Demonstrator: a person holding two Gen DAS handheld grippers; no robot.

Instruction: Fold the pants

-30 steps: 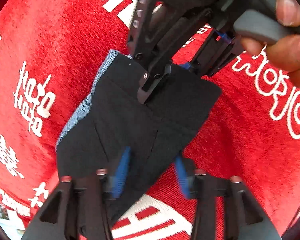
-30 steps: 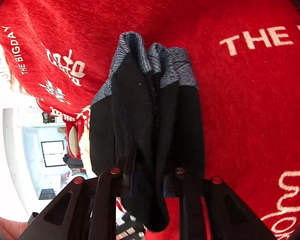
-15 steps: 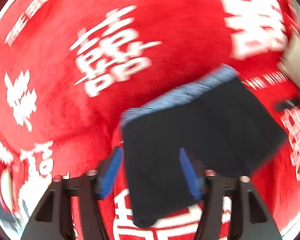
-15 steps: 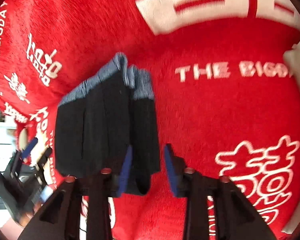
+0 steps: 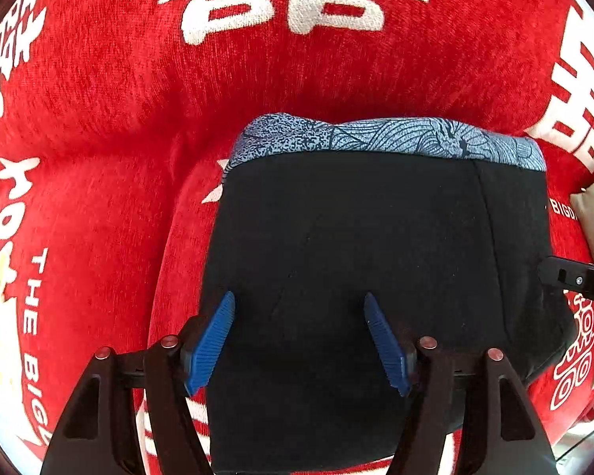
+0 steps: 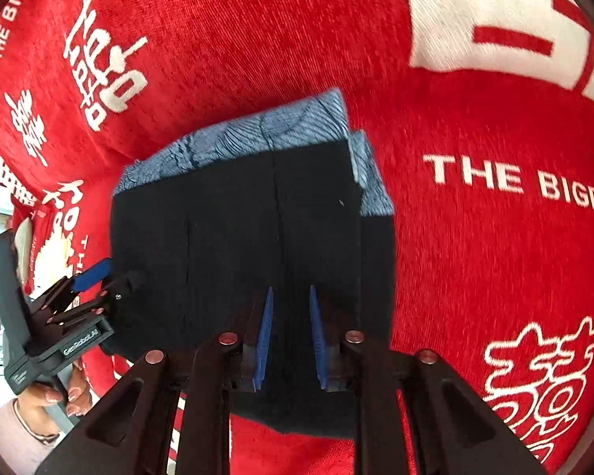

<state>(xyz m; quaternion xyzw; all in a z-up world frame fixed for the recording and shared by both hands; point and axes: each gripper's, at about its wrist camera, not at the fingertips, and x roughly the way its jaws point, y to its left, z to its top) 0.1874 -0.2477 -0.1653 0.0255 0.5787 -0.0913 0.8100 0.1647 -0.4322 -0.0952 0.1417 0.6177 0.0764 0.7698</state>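
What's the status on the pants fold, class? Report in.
Left gripper opening, nothing pinched. Right gripper closing, pads apart over cloth. Pants folded flat on red blanket. Nothing in the way.

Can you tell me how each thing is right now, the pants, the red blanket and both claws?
Pants: folded into a flat bundle, blue patterned band along the far edge.
Red blanket: spread out under the pants.
Left claw: opening, over the pants, not gripping them.
Right claw: closing, nearly shut, over the pants.
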